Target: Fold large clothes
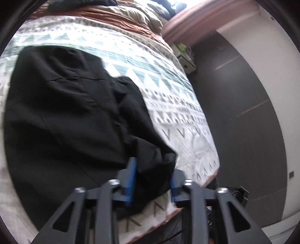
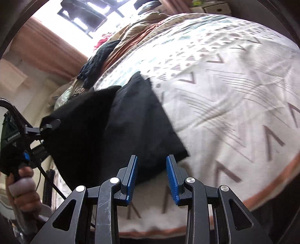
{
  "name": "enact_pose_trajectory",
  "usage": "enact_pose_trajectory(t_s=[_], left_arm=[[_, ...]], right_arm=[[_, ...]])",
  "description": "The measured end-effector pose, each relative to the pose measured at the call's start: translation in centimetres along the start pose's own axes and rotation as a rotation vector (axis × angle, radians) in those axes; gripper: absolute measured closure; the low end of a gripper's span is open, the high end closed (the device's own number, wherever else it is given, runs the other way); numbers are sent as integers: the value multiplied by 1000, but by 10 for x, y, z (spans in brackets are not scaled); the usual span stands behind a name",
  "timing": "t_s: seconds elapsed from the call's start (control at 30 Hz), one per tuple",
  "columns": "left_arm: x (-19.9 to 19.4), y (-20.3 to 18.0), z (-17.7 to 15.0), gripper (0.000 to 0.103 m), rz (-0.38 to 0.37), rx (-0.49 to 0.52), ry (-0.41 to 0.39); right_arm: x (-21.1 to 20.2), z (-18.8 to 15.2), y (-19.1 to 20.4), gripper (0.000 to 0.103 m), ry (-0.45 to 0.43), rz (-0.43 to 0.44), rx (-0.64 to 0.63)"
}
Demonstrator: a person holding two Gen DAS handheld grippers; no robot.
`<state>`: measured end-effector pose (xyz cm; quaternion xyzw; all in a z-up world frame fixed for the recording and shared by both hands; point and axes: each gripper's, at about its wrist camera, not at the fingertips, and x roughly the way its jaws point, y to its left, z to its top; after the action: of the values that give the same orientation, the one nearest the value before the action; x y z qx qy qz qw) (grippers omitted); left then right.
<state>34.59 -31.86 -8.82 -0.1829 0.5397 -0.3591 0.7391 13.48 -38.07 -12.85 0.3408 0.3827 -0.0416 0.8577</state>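
Black garment (image 1: 61,112) lies spread on the bed's patterned quilt (image 1: 168,93), its long axis running from the foot edge up toward the rumpled tan-and-rust bedding (image 1: 131,16) at the head. The left hand-held gripper (image 1: 152,180) has the garment's near corner bunched between its blue pads, lifted slightly, while the right hand-held gripper (image 2: 151,178) is spread wide just beside the near hem, holding nothing. Dark clothes (image 2: 97,60) lie piled at the far side, and beside the bed are a dark floor (image 1: 234,122) and a small box (image 1: 187,63).

Matt black cloth garment (image 1: 61,112) on a smooth printed fabric bedspread (image 1: 168,97).
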Motion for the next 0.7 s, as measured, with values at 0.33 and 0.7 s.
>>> enact_pose_trajectory(t_s=[0.33, 0.7], left_arm=[[-48, 51, -1, 35, 26, -68, -75], [-101, 130, -40, 35, 167, -232, -160]], right_arm=[[-6, 2, 14, 43, -23, 18, -27], [43, 27, 69, 30, 64, 137, -109]])
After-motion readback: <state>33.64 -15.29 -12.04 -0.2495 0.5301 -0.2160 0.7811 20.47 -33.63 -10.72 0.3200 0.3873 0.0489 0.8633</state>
